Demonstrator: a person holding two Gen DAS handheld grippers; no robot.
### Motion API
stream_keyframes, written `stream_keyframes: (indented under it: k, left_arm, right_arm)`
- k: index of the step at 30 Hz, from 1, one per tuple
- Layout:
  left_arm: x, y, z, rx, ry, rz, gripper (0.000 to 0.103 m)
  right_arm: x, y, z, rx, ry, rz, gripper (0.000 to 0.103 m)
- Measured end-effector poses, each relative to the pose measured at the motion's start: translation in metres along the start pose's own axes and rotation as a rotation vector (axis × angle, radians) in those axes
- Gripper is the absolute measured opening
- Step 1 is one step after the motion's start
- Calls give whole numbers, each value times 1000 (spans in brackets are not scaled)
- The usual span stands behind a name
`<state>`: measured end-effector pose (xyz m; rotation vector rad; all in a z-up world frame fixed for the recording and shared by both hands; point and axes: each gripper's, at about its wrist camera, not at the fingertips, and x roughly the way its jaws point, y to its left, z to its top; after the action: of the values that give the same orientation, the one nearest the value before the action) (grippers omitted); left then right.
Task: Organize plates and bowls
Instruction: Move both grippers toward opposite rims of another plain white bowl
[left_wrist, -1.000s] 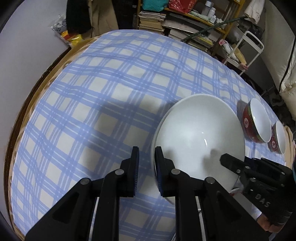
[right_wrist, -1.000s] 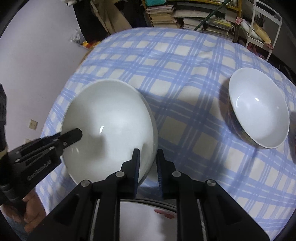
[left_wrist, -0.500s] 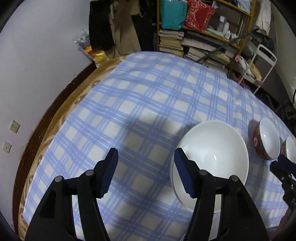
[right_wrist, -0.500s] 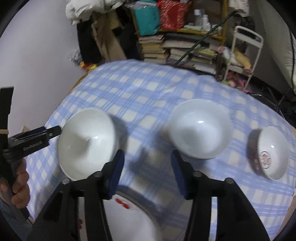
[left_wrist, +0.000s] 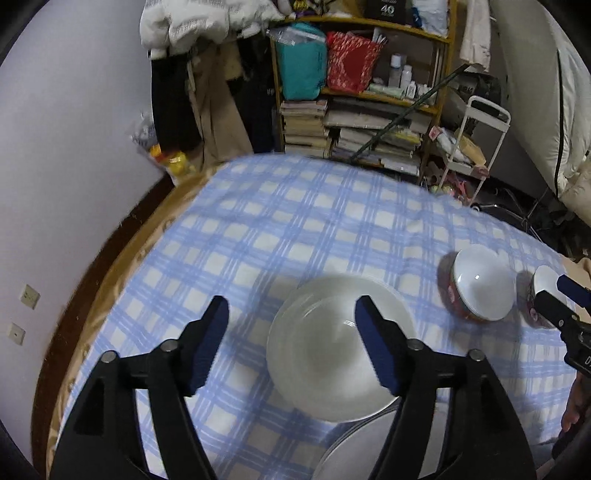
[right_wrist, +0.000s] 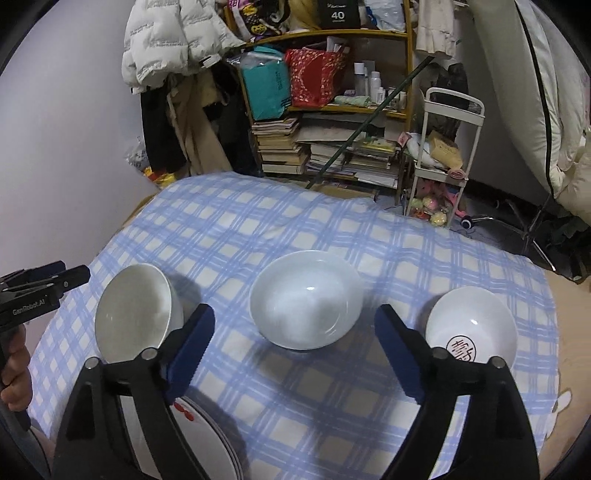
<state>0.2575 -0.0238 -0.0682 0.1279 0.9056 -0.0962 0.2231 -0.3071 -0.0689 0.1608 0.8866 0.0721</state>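
Now white bowl below left tool, jaws apart, untouched

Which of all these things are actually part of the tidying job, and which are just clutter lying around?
Job:
plain white bowl
middle white bowl
white bowl with a dark emblem inside
stack of white plates

Lying about:
piled books
white puffy jacket
white wire cart

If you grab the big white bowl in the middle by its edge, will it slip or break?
The middle white bowl looks glossy, so it is probably slippery at the rim. It seems to be ceramic: stiff, fairly heavy, and likely to chip if dropped. It sits flat, so it is unlikely to tip.
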Motion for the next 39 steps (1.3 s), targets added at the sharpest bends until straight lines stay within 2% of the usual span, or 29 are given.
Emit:
stream_keyframes:
  k: [4, 8, 15, 21, 25, 33, 34, 37, 39]
  left_arm:
    - [-11, -16, 8, 2, -15, 10, 77]
    - [-12, -35, 15, 30, -6, -6, 80]
    - [-4, -70, 30, 74, 12, -26, 84]
    - [11, -98, 40, 134, 28, -6, 84]
    - [25, -103, 45, 100, 77, -64, 84]
    - [54, -124, 54, 113, 129, -84, 84]
    - [59, -128, 54, 127, 139, -90, 84]
    - [74, -138, 52, 160, 176, -110, 84]
    - [82, -143, 49, 165, 193, -106, 84]
  right_arm:
    - [-6, -13, 4, 33, -32, 16, 99]
    - [-4, -20, 12, 49, -27, 17, 101]
    - [4, -33, 25, 73, -48, -32, 101]
    - [15, -45, 25, 101, -29, -42, 101]
    - [19, -52, 28, 108, -30, -49, 101]
    - [31, -64, 27, 150, -10, -47, 100]
    - [33, -66, 26, 152, -1, -41, 100]
    - [40, -68, 22, 164, 27, -27, 88]
    - [46, -70, 20, 172, 43, -16, 73]
